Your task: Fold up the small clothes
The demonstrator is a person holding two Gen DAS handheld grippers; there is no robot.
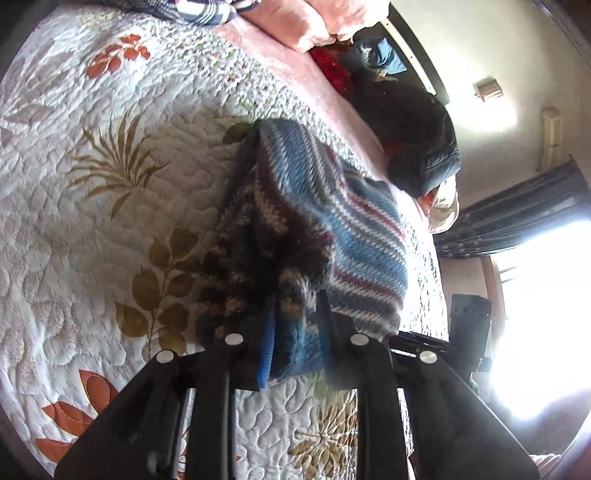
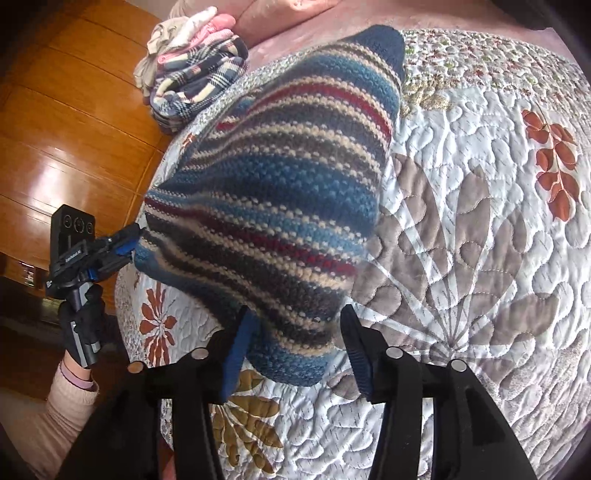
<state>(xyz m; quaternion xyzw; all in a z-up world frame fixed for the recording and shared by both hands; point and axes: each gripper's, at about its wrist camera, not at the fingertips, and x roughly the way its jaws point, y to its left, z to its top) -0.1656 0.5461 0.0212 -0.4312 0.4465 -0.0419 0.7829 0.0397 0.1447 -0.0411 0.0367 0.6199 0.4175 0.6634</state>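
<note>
A striped knit garment [image 1: 332, 221] in blue, maroon, cream and dark bands hangs stretched above a quilted bed. My left gripper [image 1: 297, 332] is shut on one bunched end of it, blue pad against the knit. In the right wrist view the same garment [image 2: 280, 192] spreads wide. My right gripper [image 2: 295, 339] is closed on its lower corner, and the tip of the cloth hangs below the fingers. At the left of that view, the left gripper [image 2: 135, 240] pinches the garment's far edge, held by a black-gloved hand [image 2: 83, 325].
The floral quilt [image 2: 480, 258] covers the bed beneath. A pile of plaid and pink clothes [image 2: 195, 70] sits near pink pillows [image 1: 317, 22]. Dark clothing [image 1: 417, 122] lies at the bed's far side. A wooden floor [image 2: 66, 129] and a bright window [image 1: 546, 314] border the bed.
</note>
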